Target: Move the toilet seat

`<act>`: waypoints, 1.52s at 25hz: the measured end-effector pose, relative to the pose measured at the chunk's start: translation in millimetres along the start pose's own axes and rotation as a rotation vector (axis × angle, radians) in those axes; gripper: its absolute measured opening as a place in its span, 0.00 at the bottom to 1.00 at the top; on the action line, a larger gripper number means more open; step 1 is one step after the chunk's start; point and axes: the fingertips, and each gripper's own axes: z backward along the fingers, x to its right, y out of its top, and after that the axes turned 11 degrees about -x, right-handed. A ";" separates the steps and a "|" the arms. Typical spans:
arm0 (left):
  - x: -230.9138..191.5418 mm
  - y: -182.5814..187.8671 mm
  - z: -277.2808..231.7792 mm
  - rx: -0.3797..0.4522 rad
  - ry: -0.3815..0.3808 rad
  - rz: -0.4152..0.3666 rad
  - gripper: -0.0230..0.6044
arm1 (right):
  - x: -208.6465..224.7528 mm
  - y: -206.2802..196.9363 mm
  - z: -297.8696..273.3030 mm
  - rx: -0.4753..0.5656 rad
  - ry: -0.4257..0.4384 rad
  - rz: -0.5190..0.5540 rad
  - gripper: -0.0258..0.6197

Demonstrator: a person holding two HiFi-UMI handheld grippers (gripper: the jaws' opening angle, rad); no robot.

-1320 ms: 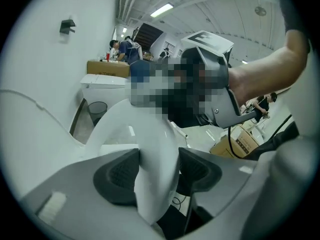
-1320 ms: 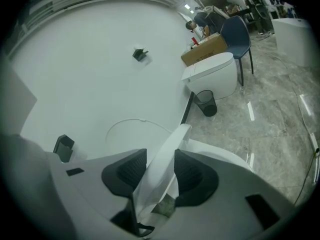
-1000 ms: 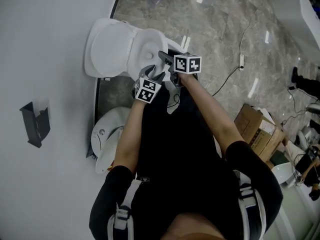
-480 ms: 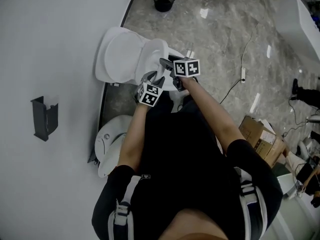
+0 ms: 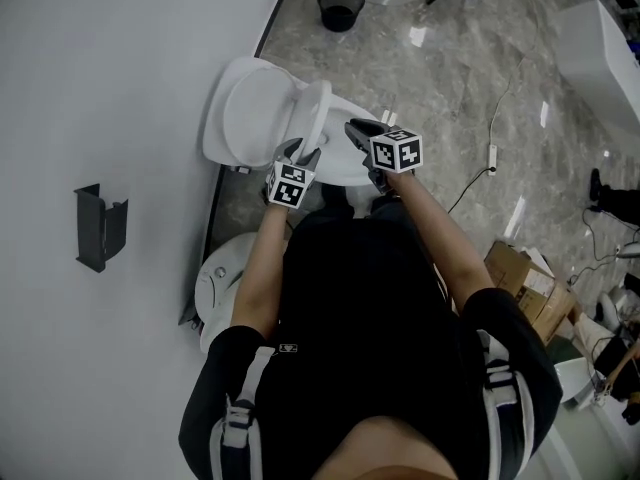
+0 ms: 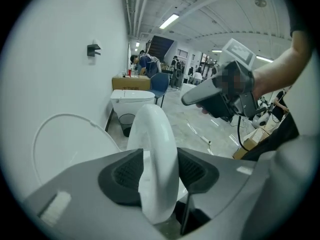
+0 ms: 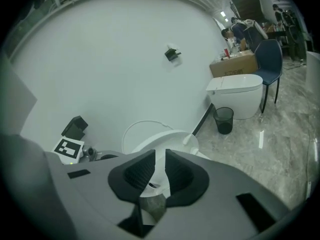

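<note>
Now we are moving the toilet seat (image 5: 318, 111).
Our left gripper (image 6: 158, 170) pinches it on edge between lid (image 5: 246, 114) and bowl (image 5: 342, 169); its jaws just loosened a bit. Our right gripper (image 7: 159, 170) just closed to a thin gap, holding nothing. Next we should swing the seat slowly, holding tight. Its hinge is hidden.

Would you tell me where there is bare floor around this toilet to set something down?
Bare marble floor lies between the toilet and the waste bin, and rightward from the toilet up to the white power strip. It is crowded at lower right, with cardboard boxes, and beside the wall, where another white fixture stands.
</note>
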 end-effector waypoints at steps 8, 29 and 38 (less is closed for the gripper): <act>-44.2 -2.8 14.8 -0.003 0.036 -0.039 0.37 | 1.7 -20.7 9.8 0.012 -0.001 -0.040 0.10; -144.3 -17.3 43.6 0.034 0.299 0.134 0.36 | 16.6 -64.6 38.7 -0.032 -0.031 -0.068 0.08; -170.3 -29.9 49.8 0.024 0.376 0.199 0.35 | 7.3 -69.2 33.1 -0.069 -0.019 -0.018 0.08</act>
